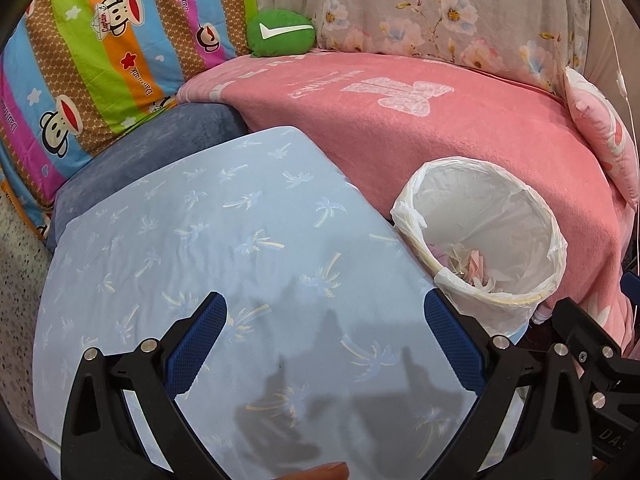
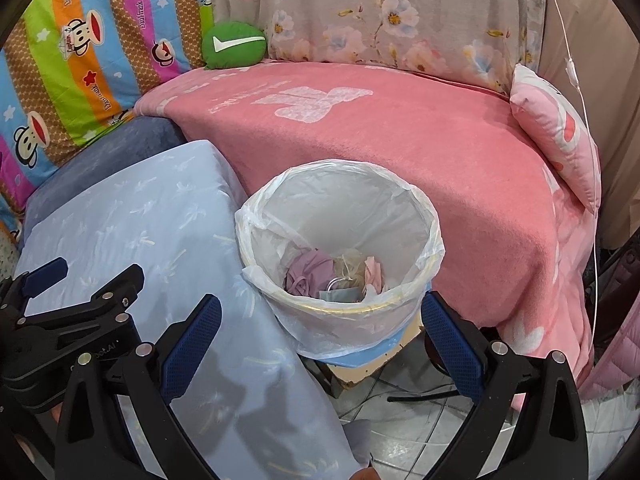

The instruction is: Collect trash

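Note:
A small bin lined with a white plastic bag (image 2: 340, 312) stands between the light blue table and the pink bed; it also shows in the left wrist view (image 1: 492, 304). Crumpled trash (image 2: 320, 272) lies at its bottom: purple, beige and pink pieces and a blue mask. My left gripper (image 1: 324, 320) is open and empty above the light blue tablecloth (image 1: 200, 240). My right gripper (image 2: 320, 322) is open and empty, just in front of and above the bin. The left gripper shows in the right wrist view (image 2: 80, 280) at the left.
A pink blanket (image 2: 400, 140) covers the bed behind the bin. A green round cushion (image 2: 234, 44), a striped monkey-print quilt (image 2: 80, 40) and a floral cloth (image 2: 380, 12) lie at the back. A pink pillow (image 2: 560, 132) and a white cable (image 2: 580, 100) are at the right. Tiled floor (image 2: 400, 420) with cables is below.

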